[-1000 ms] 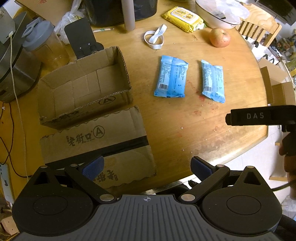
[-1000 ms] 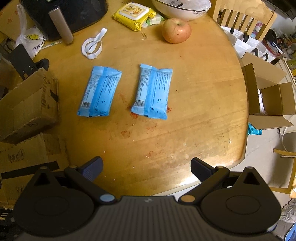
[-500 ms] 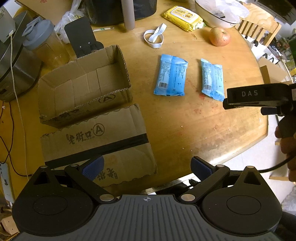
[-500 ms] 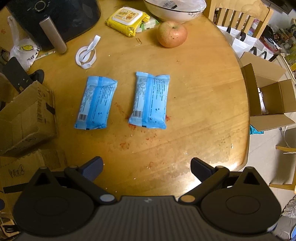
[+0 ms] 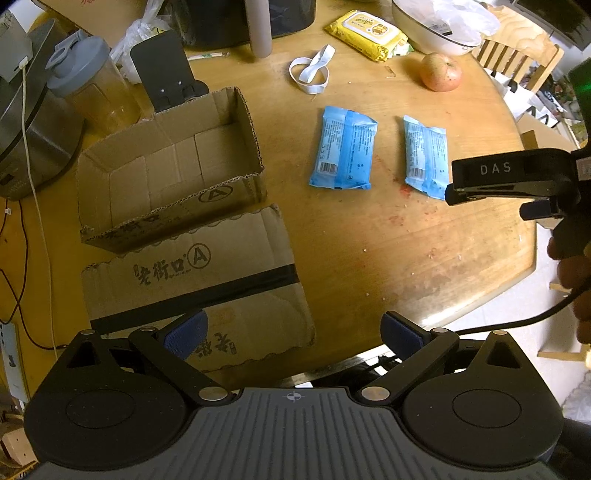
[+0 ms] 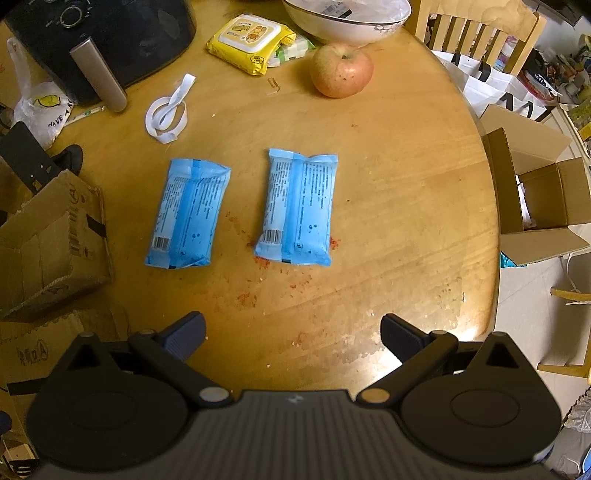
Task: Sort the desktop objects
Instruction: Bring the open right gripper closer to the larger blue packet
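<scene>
Left wrist view shows a brown cardboard box [image 5: 166, 177] on the left side of the round wooden table [image 5: 424, 266], with nothing inside it but its folded bottom flaps. A flat cardboard piece [image 5: 192, 280] lies just in front of it. To the right lie two blue packets, side by side but apart: the left packet [image 5: 341, 149] and the right packet [image 5: 424, 157]. Farther back sit a yellow wipes pack [image 5: 369, 33], an apple [image 5: 441, 72] and a white bowl [image 5: 439, 27] with plastic in it. On the floor, right of the table, stands another open box [image 6: 535, 199]; its inside is hard to see. The left gripper [image 5: 293, 334] has its fingers spread wide, holding nothing. The right gripper [image 6: 291, 332] is spread wide too, above the table near the right packet.
</scene>
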Motion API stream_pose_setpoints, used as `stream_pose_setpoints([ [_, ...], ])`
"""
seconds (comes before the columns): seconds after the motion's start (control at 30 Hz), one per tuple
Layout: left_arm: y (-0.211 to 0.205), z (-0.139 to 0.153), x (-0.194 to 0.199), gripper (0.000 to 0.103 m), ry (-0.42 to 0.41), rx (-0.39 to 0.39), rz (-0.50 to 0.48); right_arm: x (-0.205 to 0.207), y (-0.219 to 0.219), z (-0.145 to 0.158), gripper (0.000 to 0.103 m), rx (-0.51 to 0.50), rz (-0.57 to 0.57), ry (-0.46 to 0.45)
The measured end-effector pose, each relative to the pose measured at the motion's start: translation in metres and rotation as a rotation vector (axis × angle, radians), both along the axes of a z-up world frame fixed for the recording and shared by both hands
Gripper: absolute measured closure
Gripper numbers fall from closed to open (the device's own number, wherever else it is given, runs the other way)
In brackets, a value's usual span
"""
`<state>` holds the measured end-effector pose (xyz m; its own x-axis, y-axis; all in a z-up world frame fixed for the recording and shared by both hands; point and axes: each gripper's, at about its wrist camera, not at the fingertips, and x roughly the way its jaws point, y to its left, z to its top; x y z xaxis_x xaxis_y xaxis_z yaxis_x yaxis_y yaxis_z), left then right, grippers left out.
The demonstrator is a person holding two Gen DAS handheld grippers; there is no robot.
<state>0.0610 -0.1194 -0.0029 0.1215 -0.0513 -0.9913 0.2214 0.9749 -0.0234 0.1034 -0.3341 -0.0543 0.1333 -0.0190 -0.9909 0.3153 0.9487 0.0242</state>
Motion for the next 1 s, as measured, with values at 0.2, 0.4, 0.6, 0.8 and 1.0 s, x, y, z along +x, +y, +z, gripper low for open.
stream_pose_setpoints([
  [0.2,0.001,-0.001,0.000,0.000,0.001,0.001,-0.001,0.005,-0.003,-0.001,0.000,-0.002,-0.010,-0.002],
  [0.4,0.002,-0.001,0.001,0.000,0.002,0.002,-0.002,0.012,-0.005,-0.004,0.000,-0.007,-0.011,-0.003],
  [0.6,0.001,-0.001,0.002,0.000,0.003,0.002,-0.003,0.017,-0.009,-0.006,0.000,-0.011,-0.024,-0.005],
  [0.8,0.001,-0.001,0.003,0.000,0.004,0.003,-0.002,0.020,-0.010,-0.007,0.000,-0.014,-0.027,-0.009],
  [1.0,0.002,-0.001,0.003,0.000,0.005,0.003,-0.003,0.024,-0.012,-0.008,0.000,-0.017,-0.029,-0.013],
])
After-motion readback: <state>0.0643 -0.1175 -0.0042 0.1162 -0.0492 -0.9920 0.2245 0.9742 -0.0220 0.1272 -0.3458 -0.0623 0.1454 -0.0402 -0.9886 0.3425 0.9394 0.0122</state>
